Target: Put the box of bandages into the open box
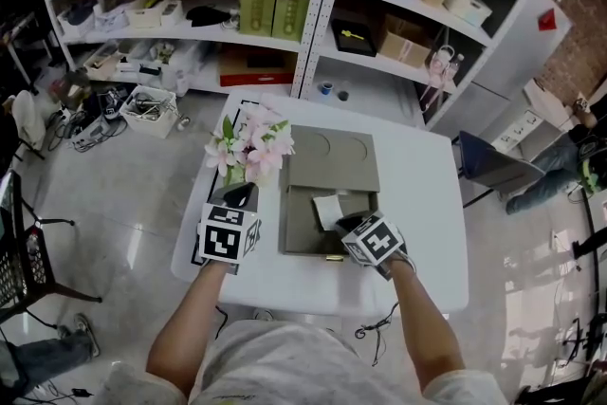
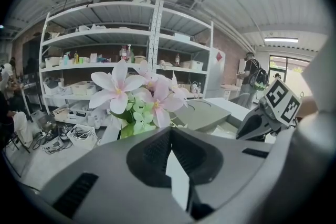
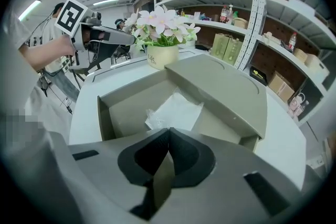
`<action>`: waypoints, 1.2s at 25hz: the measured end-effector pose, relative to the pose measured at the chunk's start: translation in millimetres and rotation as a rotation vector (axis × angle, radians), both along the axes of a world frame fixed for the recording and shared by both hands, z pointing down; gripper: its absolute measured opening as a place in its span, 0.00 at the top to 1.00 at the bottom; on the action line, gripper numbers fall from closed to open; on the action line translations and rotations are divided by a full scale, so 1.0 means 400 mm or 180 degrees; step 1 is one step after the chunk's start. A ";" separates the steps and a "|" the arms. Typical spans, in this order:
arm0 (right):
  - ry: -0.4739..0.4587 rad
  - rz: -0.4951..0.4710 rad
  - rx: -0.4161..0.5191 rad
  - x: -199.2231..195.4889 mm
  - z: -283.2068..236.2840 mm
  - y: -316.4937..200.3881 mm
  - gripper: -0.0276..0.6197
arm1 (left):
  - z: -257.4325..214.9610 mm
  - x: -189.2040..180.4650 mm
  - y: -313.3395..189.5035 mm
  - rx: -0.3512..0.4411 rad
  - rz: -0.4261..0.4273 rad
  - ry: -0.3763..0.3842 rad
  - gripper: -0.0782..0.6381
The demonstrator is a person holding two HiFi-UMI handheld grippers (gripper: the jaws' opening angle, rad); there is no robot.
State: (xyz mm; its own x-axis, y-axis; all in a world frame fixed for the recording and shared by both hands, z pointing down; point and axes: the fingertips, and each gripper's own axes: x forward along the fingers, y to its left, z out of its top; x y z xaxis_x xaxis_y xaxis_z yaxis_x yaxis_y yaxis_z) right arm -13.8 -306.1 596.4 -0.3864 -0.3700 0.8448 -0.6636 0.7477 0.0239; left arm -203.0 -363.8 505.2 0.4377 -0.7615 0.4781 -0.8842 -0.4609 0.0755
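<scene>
With the bandage box lying in the open box, the left claw and right claw — both closed, empty — are hovering beside it, best lifted straight clear.

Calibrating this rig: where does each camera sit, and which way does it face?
Head view: on the person's head, steeply down on the table, open box, both forearms, left tool, right tool.
Left gripper view: rides the left tool, faces along its shut jaws to the flowers; right tool at right.
Right gripper view: rides the right tool, faces along shut jaws into the open box with a white packet; left tool and forearm at left.
Shared: all three show the flowers.
</scene>
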 end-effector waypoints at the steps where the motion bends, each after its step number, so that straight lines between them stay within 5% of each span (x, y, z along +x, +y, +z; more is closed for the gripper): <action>1: 0.0016 -0.0012 -0.0016 0.000 0.004 0.001 0.95 | 0.001 -0.001 0.000 -0.0001 -0.0001 -0.0002 0.89; 30: -0.0419 0.0043 0.0050 0.001 -0.054 0.018 0.88 | -0.017 0.031 0.019 0.0025 -0.0026 -0.0076 0.89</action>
State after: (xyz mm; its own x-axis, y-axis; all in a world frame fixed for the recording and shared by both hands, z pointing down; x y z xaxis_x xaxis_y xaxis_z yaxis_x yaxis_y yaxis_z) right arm -13.2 -298.8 574.7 -0.4886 -0.3887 0.7812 -0.6717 0.7389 -0.0525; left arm -190.7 -356.3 498.2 0.4200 -0.7687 0.4824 -0.8895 -0.4542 0.0507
